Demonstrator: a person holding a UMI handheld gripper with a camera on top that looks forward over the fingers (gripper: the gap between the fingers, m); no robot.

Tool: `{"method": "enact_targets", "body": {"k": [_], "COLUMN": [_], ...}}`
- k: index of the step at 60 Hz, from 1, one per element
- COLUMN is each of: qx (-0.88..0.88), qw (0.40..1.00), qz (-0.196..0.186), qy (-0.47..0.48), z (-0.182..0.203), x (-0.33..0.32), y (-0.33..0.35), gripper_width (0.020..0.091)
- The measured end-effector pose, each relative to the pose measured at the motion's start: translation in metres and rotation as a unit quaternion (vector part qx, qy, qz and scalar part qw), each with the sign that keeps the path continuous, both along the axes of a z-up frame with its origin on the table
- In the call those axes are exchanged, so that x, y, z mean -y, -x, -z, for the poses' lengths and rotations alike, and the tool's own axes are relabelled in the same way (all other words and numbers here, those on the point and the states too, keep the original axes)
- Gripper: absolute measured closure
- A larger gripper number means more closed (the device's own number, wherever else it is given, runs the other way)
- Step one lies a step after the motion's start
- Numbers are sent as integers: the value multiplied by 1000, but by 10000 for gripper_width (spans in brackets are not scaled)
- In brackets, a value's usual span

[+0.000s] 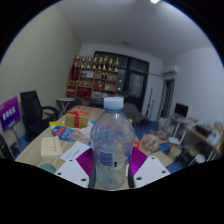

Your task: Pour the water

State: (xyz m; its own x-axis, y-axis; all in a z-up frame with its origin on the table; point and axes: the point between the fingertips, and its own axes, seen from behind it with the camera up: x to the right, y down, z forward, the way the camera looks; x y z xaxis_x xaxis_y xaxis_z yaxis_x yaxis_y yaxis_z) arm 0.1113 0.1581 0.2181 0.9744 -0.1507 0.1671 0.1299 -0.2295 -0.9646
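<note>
A clear plastic water bottle (pixel 112 140) with a white cap stands upright between my fingers, filling the gap. My gripper (pixel 112 163) is shut on it: the purple pad (pixel 86 160) on the left finger and the purple pad on the right finger press against its lower body. The bottle is held above a cluttered table (pixel 60 150). Its base is hidden below the fingers.
Beyond the bottle lie a red box (pixel 78 117), papers and small items on the table. A black office chair (pixel 34 108) stands to the left, a shelf with bottles (pixel 96 75) at the back wall, and desks with a monitor (pixel 181 110) on the right.
</note>
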Motion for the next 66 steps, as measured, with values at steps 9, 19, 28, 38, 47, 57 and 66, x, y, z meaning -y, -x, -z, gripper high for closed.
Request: {"method": "enact_targets", "body": {"k": [9,19,28,38,47,57,66], "qx": [-46,-92,-89,-87,-110,-118,-127], "qw": [998,995,995,995,991,989,986], "qz": [-23,-35,-44,-43,-37,2,27], "qy": [21,22,17,19,72,85,103], "z": [75,118,143,141,147,139,118], "x": [0,2,-2,-4,16,69,142], "y": [-23,-36,-35,-35,-33,-28,18], "gripper_width": [657,660,650,532,269,269,268]}}
